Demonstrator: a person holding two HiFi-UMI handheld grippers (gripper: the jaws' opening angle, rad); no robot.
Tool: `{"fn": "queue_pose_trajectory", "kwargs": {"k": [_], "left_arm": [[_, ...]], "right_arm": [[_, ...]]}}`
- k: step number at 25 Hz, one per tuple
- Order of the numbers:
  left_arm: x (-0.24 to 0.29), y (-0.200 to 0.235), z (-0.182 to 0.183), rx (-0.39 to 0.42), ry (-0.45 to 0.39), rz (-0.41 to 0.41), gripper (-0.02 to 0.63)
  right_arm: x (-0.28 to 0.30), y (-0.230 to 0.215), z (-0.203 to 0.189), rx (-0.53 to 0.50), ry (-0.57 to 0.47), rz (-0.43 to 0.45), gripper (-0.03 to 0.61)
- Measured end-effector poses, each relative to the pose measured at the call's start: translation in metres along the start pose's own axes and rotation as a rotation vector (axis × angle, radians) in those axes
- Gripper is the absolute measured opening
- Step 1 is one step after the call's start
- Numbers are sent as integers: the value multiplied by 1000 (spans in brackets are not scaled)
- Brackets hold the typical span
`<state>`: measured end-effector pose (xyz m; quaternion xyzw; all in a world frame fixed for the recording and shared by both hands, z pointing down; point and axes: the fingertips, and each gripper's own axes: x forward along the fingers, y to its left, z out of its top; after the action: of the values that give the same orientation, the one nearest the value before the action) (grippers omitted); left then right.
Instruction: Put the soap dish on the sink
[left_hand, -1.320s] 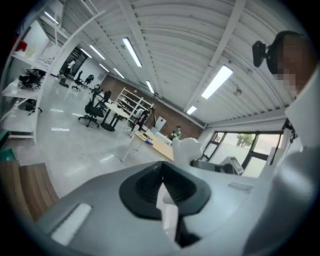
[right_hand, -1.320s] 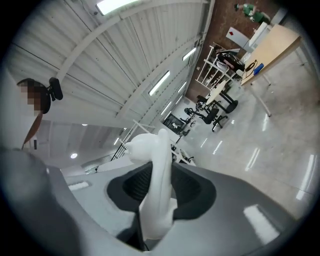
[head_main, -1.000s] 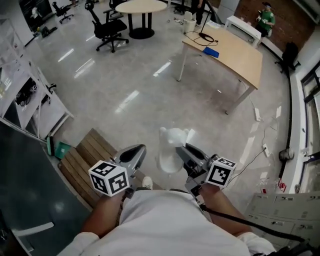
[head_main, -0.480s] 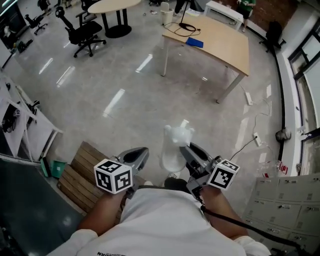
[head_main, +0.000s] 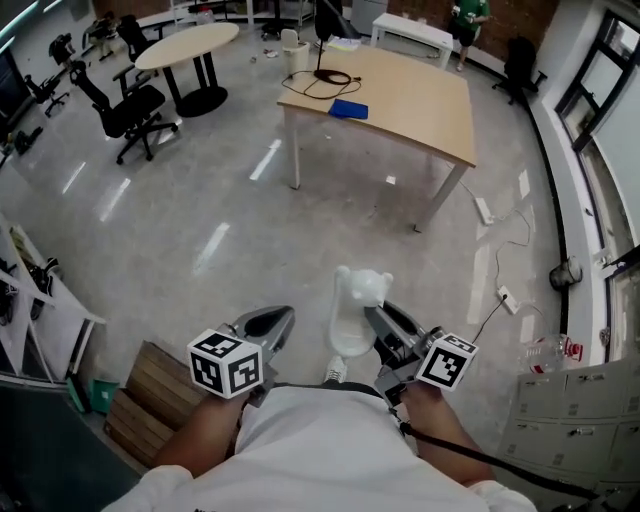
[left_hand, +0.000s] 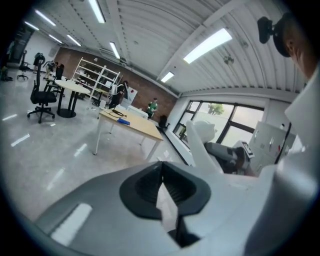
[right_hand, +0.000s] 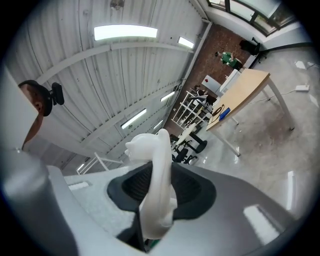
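At the left of the person's body, the left gripper (head_main: 268, 322) juts out over the bare floor (head_main: 300, 240) with its jaws pressed together and nothing between them. It carries no load. Ahead of it and to its left lies a slatted wooden crate (head_main: 140, 395); far beyond its tip stand a round table (head_main: 190, 42) and a black office chair (head_main: 125, 105).

Just to the right of that gripper, the white soap dish (head_main: 352, 312) stands out on edge, its far end moulded into a rounded lump. Its near end sits in the right gripper (head_main: 378, 318), whose jaws are clamped on it about half apart. In the right gripper view the dish rises straight up from between the black pads. Beyond this gripper's tip is a long wooden table (head_main: 400, 100), and grey cabinets (head_main: 570, 430) lie off to its right.

No sink shows in any view, so I judge this to be the carrying step, with the dish in hand and the placing not yet begun. The next move calls for bringing the sink into sight, keeping the clamp firm, then turning the dish flat and lowering it onto the sink's edge before the jaws part.
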<state>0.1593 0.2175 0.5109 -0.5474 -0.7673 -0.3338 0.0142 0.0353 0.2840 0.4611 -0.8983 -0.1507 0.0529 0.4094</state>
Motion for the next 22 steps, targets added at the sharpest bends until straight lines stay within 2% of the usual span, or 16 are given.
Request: {"fn": "queue_pose_trajectory", "kwargs": {"k": [2,4,9,16,22], "left_arm": [[39,7,8,3,10,2,6],[73,-3,20,16,22,-33,6],[140,-38,57,123,63,-112,6],[200,-21,66,121,172,-129,6],[278,-2,105,166,176,-148,6]], "right_arm": [[3,-32,21,13,-22,-9,117],[0,-52,43,22,-40,-18,117],[-13,-84,93,20,-87,-44,117],[-18,-145,117,111,-163,-127,117],[2,-202,173,120,-183,-177,117]]}}
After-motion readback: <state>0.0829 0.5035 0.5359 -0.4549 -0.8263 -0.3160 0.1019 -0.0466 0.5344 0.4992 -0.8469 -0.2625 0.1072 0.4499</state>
